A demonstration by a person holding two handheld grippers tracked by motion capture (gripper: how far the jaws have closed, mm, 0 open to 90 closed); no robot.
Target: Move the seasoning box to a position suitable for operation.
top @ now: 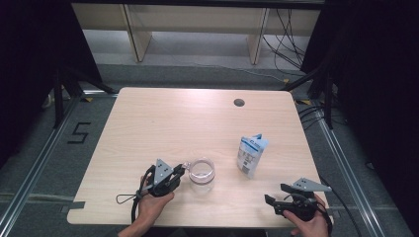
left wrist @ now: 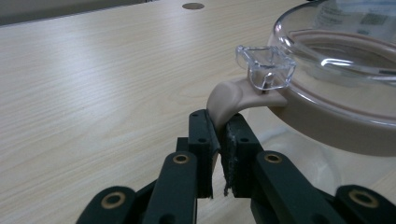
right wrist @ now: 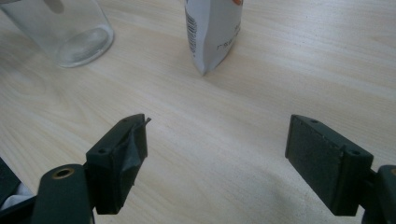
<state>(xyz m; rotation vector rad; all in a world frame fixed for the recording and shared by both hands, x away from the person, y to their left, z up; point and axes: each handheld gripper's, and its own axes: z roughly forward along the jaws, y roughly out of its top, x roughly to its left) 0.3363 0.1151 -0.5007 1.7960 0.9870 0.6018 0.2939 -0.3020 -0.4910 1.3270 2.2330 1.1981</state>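
Glass jar with its clear lid stands near the table's front edge, at about seven o'clock from the pouch. The left gripper pinches the lid's beige tab tightly — the right gripper gapes wide, holding nothing.

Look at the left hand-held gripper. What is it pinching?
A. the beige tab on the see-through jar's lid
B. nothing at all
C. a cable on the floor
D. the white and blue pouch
A: in the left gripper view, the left hand-held gripper has its jaws shut on the beige tab that curves off the rim of the clear jar, while the pouch stands apart on the table.
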